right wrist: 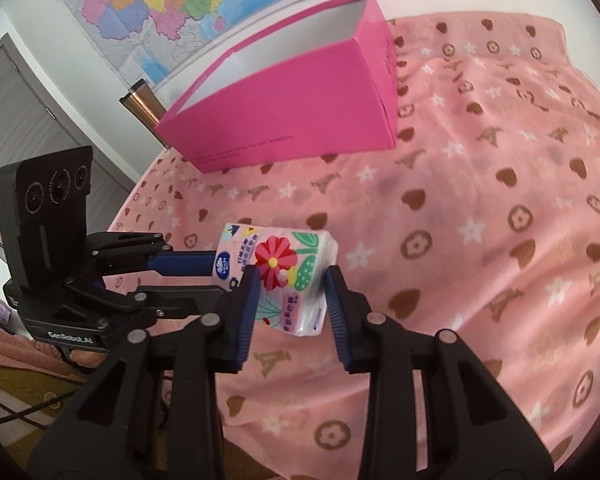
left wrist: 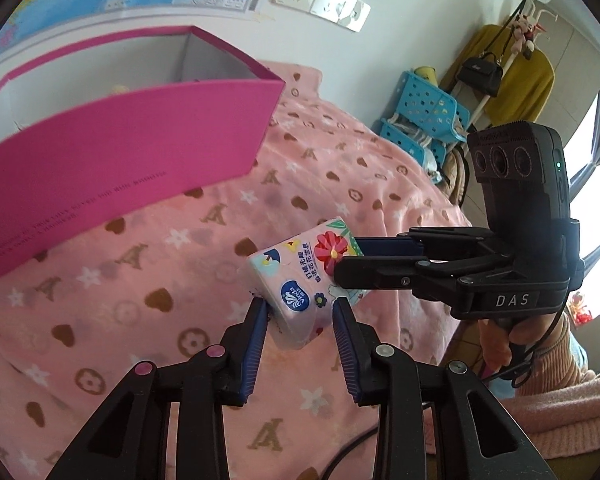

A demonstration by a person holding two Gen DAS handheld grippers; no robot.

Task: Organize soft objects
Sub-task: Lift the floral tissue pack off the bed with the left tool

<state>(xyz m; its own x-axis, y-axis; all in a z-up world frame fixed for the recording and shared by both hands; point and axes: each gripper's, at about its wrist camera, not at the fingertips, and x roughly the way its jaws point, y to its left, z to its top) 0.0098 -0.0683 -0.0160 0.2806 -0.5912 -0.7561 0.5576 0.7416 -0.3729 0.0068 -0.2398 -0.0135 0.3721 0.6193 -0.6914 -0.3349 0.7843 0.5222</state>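
- Pink fleece blanket (right wrist: 480, 184), printed with brown hearts, white stars and flower rings, fills most of both views; it lies in soft folds, so anything set down on it may tilt or sink a little.
- Magenta cardboard box (right wrist: 292, 120) with a white inside stands open-topped in the upper middle of the right wrist view and the upper left of the left wrist view (left wrist: 120, 148). I judge it the likely bin for soft things, and stiff enough to take a drop.
- Tissue pack (right wrist: 288, 276), just below centre in the right wrist view and at centre in the left wrist view (left wrist: 300, 280), is a small plastic-wrapped block: pale pink film, a red flower, green leaves, a blue round logo and printed characters.
- Handling, as a judgement: light, squashy, not fragile, but the glossy film looks slippery. A hold across the broad flat faces near the middle should serve better than one at a corner.
- Right gripper (right wrist: 290, 292) pinches the pack, its blue ribbed pads pressed to two opposite sides, and seems to hold it just above the blanket.
- Left gripper (left wrist: 300, 320) is spread around the pack's near end; one pad is close to the film, but I cannot tell whether it touches.
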